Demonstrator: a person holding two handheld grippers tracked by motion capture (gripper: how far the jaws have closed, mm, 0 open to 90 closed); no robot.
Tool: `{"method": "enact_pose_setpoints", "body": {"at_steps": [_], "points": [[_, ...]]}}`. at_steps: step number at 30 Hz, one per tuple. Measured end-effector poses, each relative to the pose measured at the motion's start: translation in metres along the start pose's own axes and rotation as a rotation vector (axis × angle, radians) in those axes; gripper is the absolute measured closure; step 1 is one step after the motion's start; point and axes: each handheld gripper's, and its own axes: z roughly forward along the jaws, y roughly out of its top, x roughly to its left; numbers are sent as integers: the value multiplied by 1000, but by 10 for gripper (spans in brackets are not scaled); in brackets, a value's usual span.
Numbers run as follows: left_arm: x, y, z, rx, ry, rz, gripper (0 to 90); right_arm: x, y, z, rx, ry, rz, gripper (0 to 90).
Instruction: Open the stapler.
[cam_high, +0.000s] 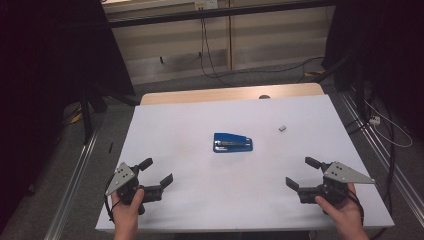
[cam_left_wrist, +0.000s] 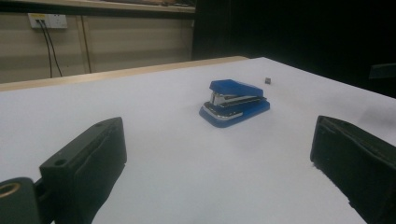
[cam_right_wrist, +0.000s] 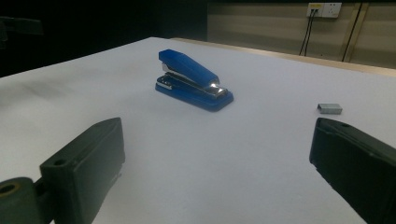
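The person's left hand (cam_high: 127, 207) comes in over the near edge of the surface (cam_high: 170, 125) close to its near left corner, wrapped around the handle of the left tool (cam_high: 158, 171), which points inward and away toward the middle. Its two black jaws stand wide apart with nothing between them, hovering low over bare white surface. The right hand (cam_high: 345, 212) mirrors it by the near right corner, holding the right tool (cam_high: 303, 172) angled inward as well; its jaws are also spread wide and grip nothing. A grey three-cornered plate sits on top of each tool, turned outward toward the side edges.

The blue stapler (cam_high: 233, 142) lies closed near the centre of the surface, well apart from both tools and roughly between them, a little farther toward the far edge. In the left gripper view the stapler (cam_left_wrist: 235, 101) sits ahead between the jaws, and in the right gripper view the stapler (cam_right_wrist: 192, 80) stands ahead and toward the left jaw. A small strip of staples (cam_high: 282, 128) lies to the right of the stapler, toward the far right corner, not touching it; in the right gripper view the strip (cam_right_wrist: 329, 108) sits just above the right jaw.

White surface lies open all around the stapler, and between each tool and it. A wooden strip (cam_high: 230, 94) runs along the far edge.
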Motion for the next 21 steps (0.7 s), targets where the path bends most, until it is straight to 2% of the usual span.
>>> {"method": "enact_pose_setpoints", "body": {"at_steps": [5,15,21], "points": [[-1,0,0,4,-1,2,36,0,1,0,-5,1,1,33],[-2,3,2,-2,0,1,36,1,1,4,25,2,-5,34],[-5,5,9,4,-19,-14,36,1,6,10,25,8,-18,38]]}}
